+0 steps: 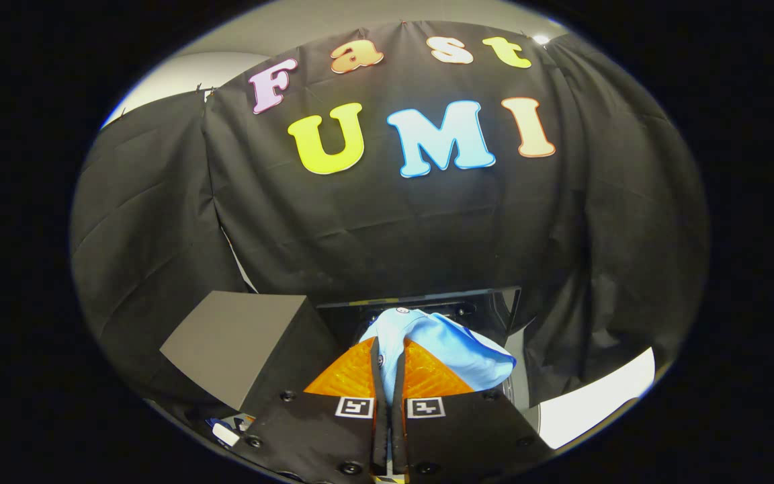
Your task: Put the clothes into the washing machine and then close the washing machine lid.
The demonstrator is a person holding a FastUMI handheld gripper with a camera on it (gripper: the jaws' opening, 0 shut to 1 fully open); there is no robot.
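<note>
Clamped between the two fingers of the gripper (pixel 389 353): a light blue garment (pixel 451 346), pinched in the narrow slit where the fingers (pixel 350 376) meet, both pads pressing on the cloth. Bunched and billowing out ahead of the fingertips and off to their right side, with a small pale round patch, maybe a button or a label, near its top fold; too small to tell which. Just beyond the garment, a dark machine with a raised dark lid (pixel 427 302), standing up behind the cloth; probably the washing machine, though most of its body sits hidden behind the garment and the fingers. Hard to say whether the garment hangs above the opening or merely in front of it. To the right of the fingers, a curved pale rim (pixel 518 390), partly covered by the cloth, possibly the edge of the drum or housing. Further right and lower, a bright white surface (pixel 595 396). To the left of the fingers, a large grey box (pixel 239 339) with a flat lit top and darker side faces, close beside the machine and near the left finger. Below that box, small white and blue bits (pixel 229 430), too small to identify. Behind everything, draped black cloth (pixel 394 222) as the booth's wall, wrinkled, and a pale ceiling (pixel 333 17) above it.
</note>
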